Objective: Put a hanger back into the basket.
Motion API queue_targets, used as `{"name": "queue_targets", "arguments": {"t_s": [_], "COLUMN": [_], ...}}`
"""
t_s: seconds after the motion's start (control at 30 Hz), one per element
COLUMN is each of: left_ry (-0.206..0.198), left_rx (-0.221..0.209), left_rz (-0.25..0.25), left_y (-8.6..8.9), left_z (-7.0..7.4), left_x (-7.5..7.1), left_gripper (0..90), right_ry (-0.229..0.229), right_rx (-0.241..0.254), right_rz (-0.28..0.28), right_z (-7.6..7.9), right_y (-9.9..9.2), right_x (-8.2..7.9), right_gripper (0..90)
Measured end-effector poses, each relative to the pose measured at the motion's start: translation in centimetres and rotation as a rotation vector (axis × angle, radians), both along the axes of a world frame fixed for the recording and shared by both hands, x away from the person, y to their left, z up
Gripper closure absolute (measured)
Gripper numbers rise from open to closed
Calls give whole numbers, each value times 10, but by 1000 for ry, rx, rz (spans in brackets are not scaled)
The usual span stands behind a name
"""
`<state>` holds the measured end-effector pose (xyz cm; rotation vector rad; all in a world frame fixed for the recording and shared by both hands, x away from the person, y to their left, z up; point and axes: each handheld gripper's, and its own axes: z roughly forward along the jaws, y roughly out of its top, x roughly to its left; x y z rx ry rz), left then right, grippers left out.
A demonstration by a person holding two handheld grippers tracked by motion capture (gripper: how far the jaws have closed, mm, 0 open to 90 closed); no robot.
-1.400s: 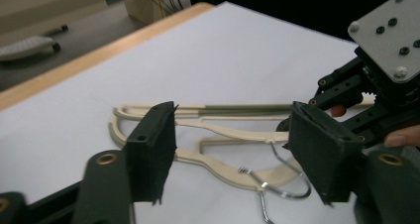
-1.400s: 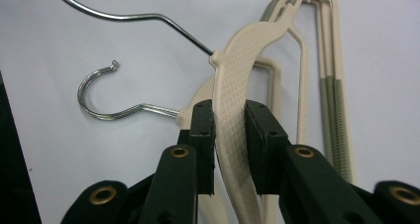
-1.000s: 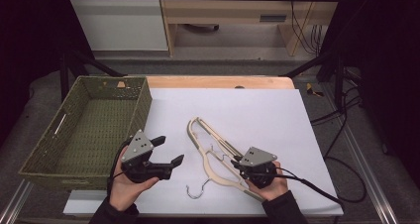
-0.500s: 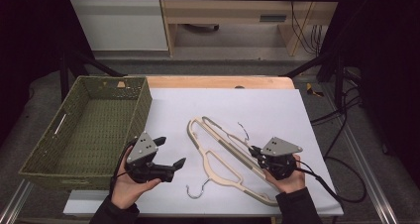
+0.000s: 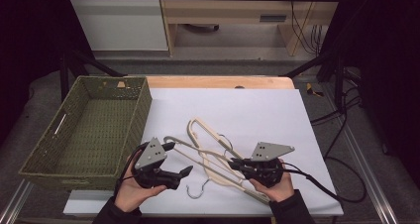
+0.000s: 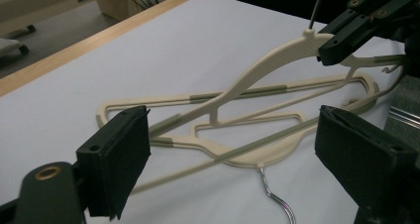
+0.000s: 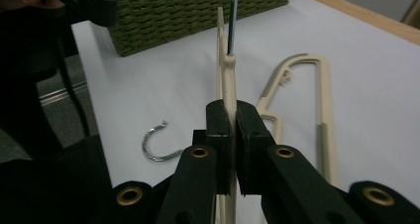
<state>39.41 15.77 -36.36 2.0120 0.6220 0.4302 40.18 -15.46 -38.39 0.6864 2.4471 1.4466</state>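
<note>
Cream plastic, with a wire hook: the top hanger point(image 5: 198, 154) is clamped near its neck between the jaws of the right tool point(image 5: 236, 164), which have just closed on it. Compared with a second ago, that tool has shifted right and turned, and the hanger has lifted at one end off the pair beneath. In the right gripper view it stands on edge, hook point(image 7: 232, 16) pointing away. This looks like the start of separating one hanger from the pile, likely for the basket point(image 5: 59, 159).

The left tool point(image 5: 185, 172) hangs just above the tabletop point(image 5: 257, 105) with its jaws wide apart and nothing between them, aimed at the hangers. It has hardly moved.

The other hangers point(image 6: 277, 149) lie flat on the white sheet, crossed over each other. One steel hook point(image 5: 197, 189) lies close to the left tool. In the left gripper view the raised hanger's far arm looks still tucked among the others, so it may drag them along. The green woven basket stands empty at the left, its near wall beside the left hand point(image 5: 130, 193).
</note>
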Motion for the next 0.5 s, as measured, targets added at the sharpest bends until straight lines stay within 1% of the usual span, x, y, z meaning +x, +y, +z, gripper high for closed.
{"name": "queue_targets", "arguments": {"t_s": [0.03,0.07,0.1,0.13,0.17,0.2,0.27,0.3,0.33,0.37,0.4,0.43,0.47,0.5], "left_ry": [11,11,25,25,35,35,52,60,60,64,75,100,100,105], "left_rx": [16,16,27,27,48,48,77,83,83,91,96,103,103,111], "left_rz": [-26,-26,-48,-48,-65,-65,-89,-97,-97,-107,-121,-150,-150,-156], "left_y": [-4,-4,-8,-8,-12,-12,-17,-19,-19,-20,-22,-24,-24,-25], "left_z": [-3,-3,-6,-6,-10,-10,-15,-17,-17,-19,-20,-23,-23,-24], "left_x": [0,0,0,0,1,1,2,2,2,2,2,3,3,3], "left_gripper": [157,164,173,187,201,211,245,269,298,298,364,399,421,421], "right_ry": [4,4,11,11,19,20,35,40,44,44,45,45,45,49], "right_rx": [0,0,-10,-10,-17,-22,-16,-14,-12,-12,-18,-23,-23,-25], "right_rz": [14,14,31,31,51,66,96,106,115,115,129,137,137,144], "right_z": [-1,-1,-2,-2,-3,-4,-5,-6,-6,-6,-7,-7,-7,-8], "right_y": [2,2,7,7,12,15,19,21,22,22,25,26,26,28], "right_x": [0,0,-1,-1,-3,-4,-5,-5,-5,-5,-6,-7,-7,-8], "right_gripper": [864,864,864,864,864,864,864,864,864,864,864,864,864,864]}}
